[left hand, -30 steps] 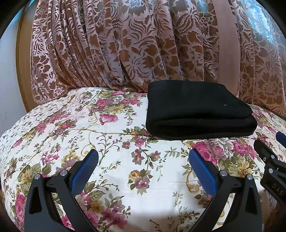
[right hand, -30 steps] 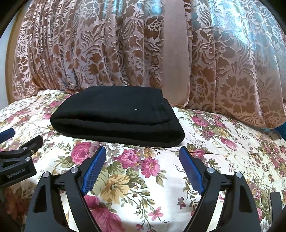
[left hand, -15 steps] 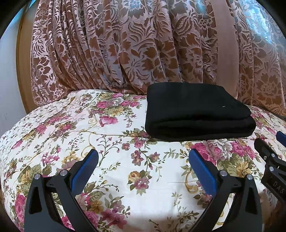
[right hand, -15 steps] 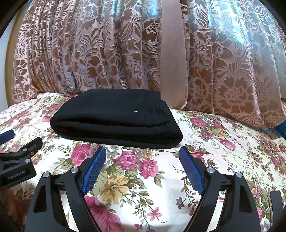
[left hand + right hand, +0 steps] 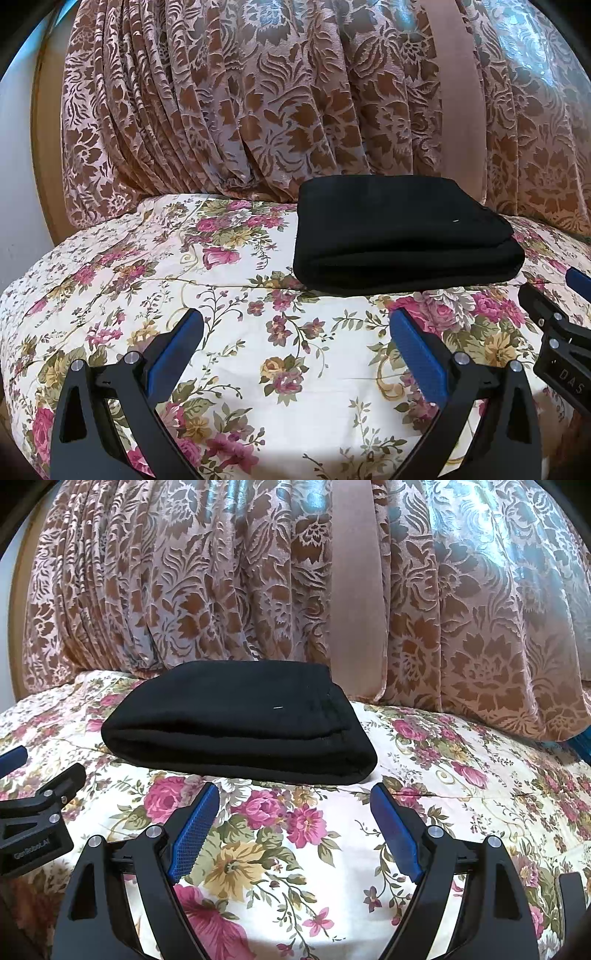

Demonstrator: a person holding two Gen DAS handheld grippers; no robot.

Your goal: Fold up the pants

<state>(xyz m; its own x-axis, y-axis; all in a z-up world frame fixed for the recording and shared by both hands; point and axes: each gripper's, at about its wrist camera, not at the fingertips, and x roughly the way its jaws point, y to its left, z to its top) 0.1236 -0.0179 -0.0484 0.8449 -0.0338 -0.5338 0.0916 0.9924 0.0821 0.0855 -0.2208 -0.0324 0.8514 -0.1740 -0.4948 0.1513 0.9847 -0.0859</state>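
The pants (image 5: 402,247) lie on the bed (image 5: 221,325) as a compact folded stack, against the curtain (image 5: 258,110). The left gripper (image 5: 295,336) and right gripper (image 5: 295,812) hover short of the stack's near edge, fingers spread wide and empty, not touching it. Judged step: folding complete. The next move calls only for keeping clear of the stack, or squaring its edges.

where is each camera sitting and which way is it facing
Left wrist: on the left gripper, looking forward and down over the floral bedspread at the folded black pants; own open fingers show, the right gripper at the right edge.
Right wrist: on the right gripper, same facing; own open fingers, the left gripper at the left edge.
Shared: pants, bedspread, curtain.
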